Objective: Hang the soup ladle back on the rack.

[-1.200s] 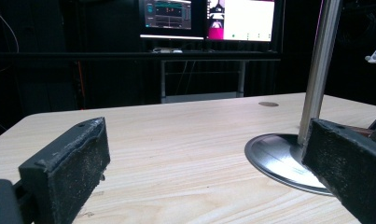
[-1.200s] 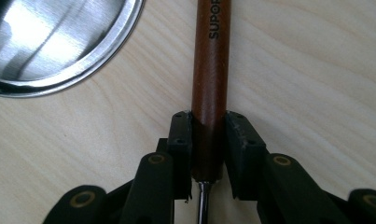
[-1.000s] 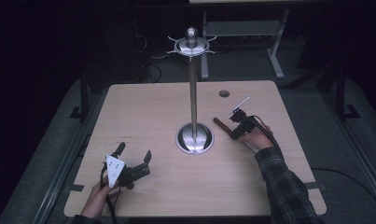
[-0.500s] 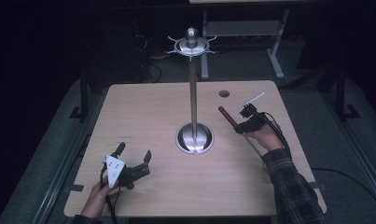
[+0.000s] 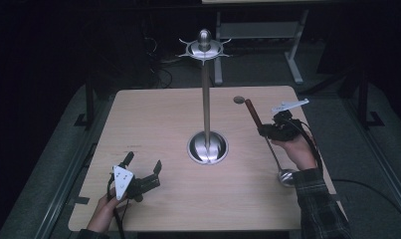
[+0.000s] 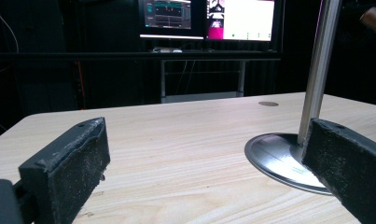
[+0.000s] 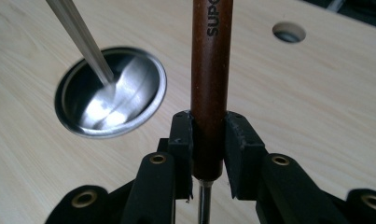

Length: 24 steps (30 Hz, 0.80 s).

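Wood table (image 5: 158,119) w/ steel stand (image 5: 207,144) just left of gripped ladle (image 5: 252,115).

Dim room; monitors (image 6: 206,18) glow, seemingly on desk (image 6: 202,77).

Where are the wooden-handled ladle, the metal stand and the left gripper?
ladle (image 7: 210,70), right gripper view, on its brown handle.
metal stand (image 5: 206,107), high view, on its upright pole.
left gripper (image 5: 144,165), high view, between its open jaws.

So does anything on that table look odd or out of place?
Nothing is spilled or broken. The right tool holds a ladle by its brown handle, tilted, bowl end low. The stand is upright; the left tool rests open.
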### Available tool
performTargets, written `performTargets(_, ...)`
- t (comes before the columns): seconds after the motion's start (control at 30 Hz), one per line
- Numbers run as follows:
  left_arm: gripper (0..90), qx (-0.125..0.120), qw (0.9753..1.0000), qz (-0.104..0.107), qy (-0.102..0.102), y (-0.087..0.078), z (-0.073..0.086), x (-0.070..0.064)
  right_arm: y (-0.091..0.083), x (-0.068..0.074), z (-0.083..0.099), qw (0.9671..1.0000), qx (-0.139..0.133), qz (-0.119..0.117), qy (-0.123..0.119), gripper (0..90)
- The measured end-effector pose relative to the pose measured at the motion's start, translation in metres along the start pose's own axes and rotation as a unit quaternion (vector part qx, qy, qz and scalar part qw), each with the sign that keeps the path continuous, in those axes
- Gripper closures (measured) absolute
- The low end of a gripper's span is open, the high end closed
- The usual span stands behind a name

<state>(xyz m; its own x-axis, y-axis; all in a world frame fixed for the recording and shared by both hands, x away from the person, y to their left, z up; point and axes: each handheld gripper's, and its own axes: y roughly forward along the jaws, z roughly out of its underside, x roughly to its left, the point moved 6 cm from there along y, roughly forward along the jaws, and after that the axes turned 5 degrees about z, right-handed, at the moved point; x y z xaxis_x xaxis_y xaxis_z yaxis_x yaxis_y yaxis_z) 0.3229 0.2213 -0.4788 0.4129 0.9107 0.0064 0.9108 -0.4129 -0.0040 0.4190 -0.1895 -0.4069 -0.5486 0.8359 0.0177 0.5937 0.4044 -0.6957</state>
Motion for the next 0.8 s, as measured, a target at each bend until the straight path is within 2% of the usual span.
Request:
performTargets(0.2,0.2,-0.002,1.0,-0.001,-0.003,-0.001,0.0,0.001,-0.018,-0.003,-0.003,0.9992,-0.038,0.003,0.009,73.5)
performTargets(0.3,0.2,0.0,1.0,-0.001,0.001,0.0,0.0,0.0,-0.029,-0.005,-0.005,0.9976,-0.066,0.006,0.02,73.5)
performTargets(0.43,0.2,0.001,1.0,-0.001,0.002,0.0,0.0,0.0,-0.039,-0.005,-0.008,0.9954,-0.094,0.004,0.02,73.6)
performTargets(0.63,0.2,0.002,1.0,-0.002,0.001,0.0,0.0,0.0,-0.049,0.003,-0.016,0.9904,-0.136,-0.011,0.02,73.5)
performTargets(0.8,0.2,0.001,1.0,0.0,0.002,0.0,0.0,0.0,-0.052,0.013,-0.023,0.9882,-0.151,-0.022,0.01,73.4)
